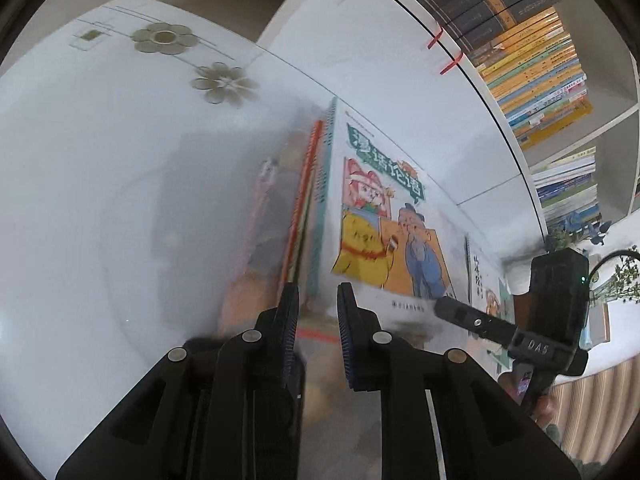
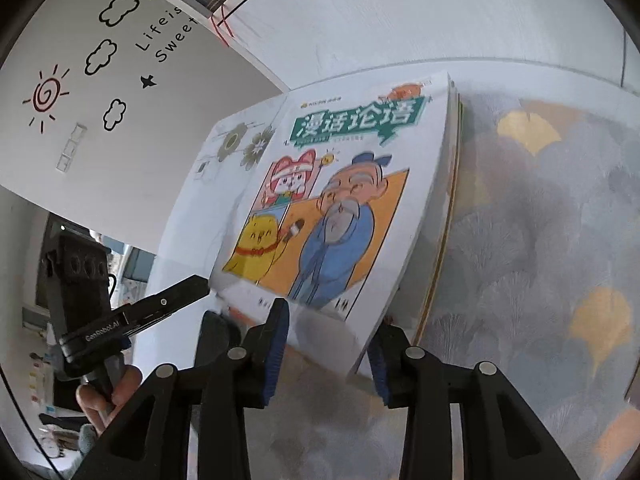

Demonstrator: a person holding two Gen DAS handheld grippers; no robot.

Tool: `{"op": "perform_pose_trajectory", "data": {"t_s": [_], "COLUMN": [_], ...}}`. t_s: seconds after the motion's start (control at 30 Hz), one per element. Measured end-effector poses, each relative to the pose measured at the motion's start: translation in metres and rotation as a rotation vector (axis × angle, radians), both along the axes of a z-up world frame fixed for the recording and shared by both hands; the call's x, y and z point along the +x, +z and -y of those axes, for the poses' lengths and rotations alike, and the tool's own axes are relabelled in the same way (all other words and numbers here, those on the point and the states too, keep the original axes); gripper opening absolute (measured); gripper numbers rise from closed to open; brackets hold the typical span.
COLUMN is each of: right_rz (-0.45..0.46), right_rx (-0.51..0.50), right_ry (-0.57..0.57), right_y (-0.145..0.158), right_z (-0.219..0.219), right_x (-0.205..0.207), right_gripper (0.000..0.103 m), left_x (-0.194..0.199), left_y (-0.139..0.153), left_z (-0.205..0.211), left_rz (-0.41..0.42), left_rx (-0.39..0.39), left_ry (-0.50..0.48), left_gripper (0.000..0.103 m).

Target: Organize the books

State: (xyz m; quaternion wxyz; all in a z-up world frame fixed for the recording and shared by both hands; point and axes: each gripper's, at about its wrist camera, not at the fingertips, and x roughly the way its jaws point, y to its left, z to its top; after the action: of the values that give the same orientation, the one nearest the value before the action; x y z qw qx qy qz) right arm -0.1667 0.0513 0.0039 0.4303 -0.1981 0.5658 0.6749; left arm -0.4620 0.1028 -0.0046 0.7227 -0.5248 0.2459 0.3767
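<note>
A cartoon-covered book [image 2: 340, 208] with green title lettering stands upright against a few thin books [image 2: 444, 216] on a grey leaf-patterned tablecloth. It also shows in the left wrist view [image 1: 384, 216], with the thin books' spines [image 1: 308, 208] to its left. My right gripper [image 2: 328, 336] is open, its fingers straddling the book's lower corner. My left gripper [image 1: 318, 312] is open with a narrow gap, just below the spines. In the left wrist view the right gripper's finger [image 1: 472, 316] reaches to the book's lower edge; in the right wrist view the left gripper's finger [image 2: 176, 296] reaches to its lower left edge.
A white board with flower decals [image 1: 120, 140] stands behind the books. A white bookshelf [image 1: 536, 52] packed with books is at the upper right. A white wall panel with sun and cloud drawings [image 2: 100, 92] shows in the right wrist view. Plants [image 1: 616, 276] stand at the far right.
</note>
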Motion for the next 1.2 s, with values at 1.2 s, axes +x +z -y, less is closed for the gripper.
{"op": "perform_pose_trajectory", "data": {"t_s": [1.2], "right_rz": [0.151], "right_rx": [-0.197], "right_ry": [-0.171], "right_y": [-0.01], "right_z": [0.211], "right_x": [0.14], "right_gripper": [0.053], "left_x": [0.098], "left_y": [0.041], "left_z": [0.36], "left_rz": [-0.212], "left_rx": [0.036], "left_ry": [-0.015], "left_gripper": [0.018]}}
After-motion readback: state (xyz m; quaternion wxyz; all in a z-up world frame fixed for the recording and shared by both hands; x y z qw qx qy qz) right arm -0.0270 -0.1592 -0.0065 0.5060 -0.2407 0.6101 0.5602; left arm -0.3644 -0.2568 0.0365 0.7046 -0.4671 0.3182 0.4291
